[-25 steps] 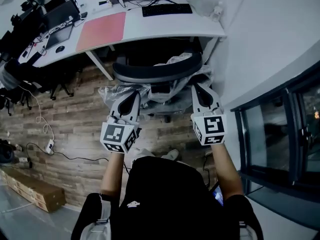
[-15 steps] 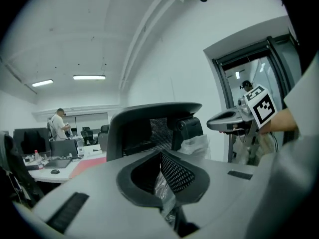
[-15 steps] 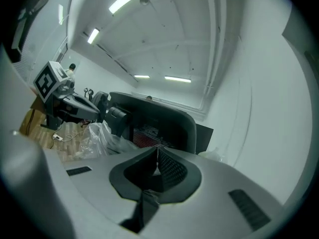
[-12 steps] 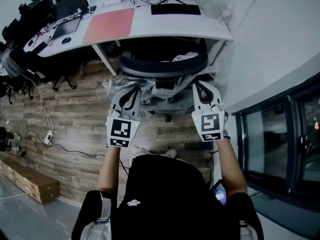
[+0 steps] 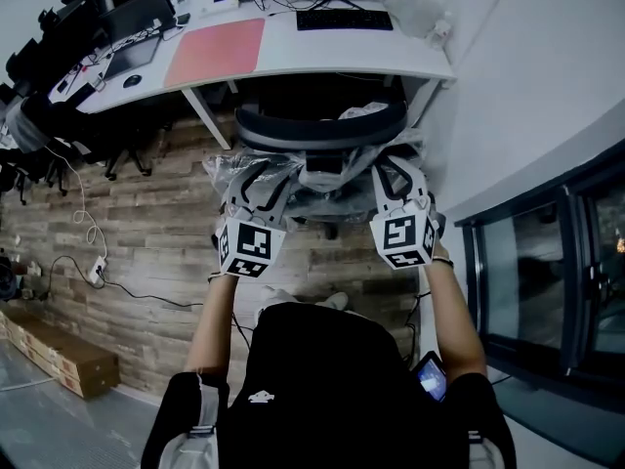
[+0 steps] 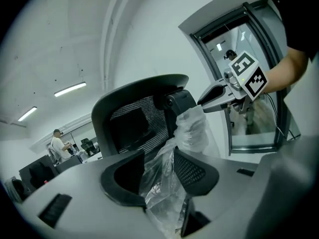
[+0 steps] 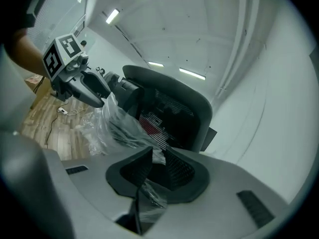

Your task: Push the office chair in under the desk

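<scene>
Left hand-held gripper [image 6: 159, 169] and right hand-held gripper [image 7: 153, 159] narrow, pinching plastic wrap [image 6: 192, 128]; chair [image 5: 322, 125] back at counter [image 5: 342, 57] edge, wall [image 5: 527, 57] close right.

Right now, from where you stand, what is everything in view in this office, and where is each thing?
office chair: one, black, in front of the desk, backrest towards the person
plastic wrap: one, clear, draped round the chair below the backrest
desk: one, white, top of the head view
desk mat: one, pink, on the desk
keyboard: one, black, on the desk, right of the mat
cardboard box: one, brown, on the wooden floor, lower left
power strip: one, white, on the floor, left
glass door: one, dark frame, right
left gripper: one, grey, closed on the plastic wrap
right gripper: one, grey, closed on the plastic wrap
</scene>
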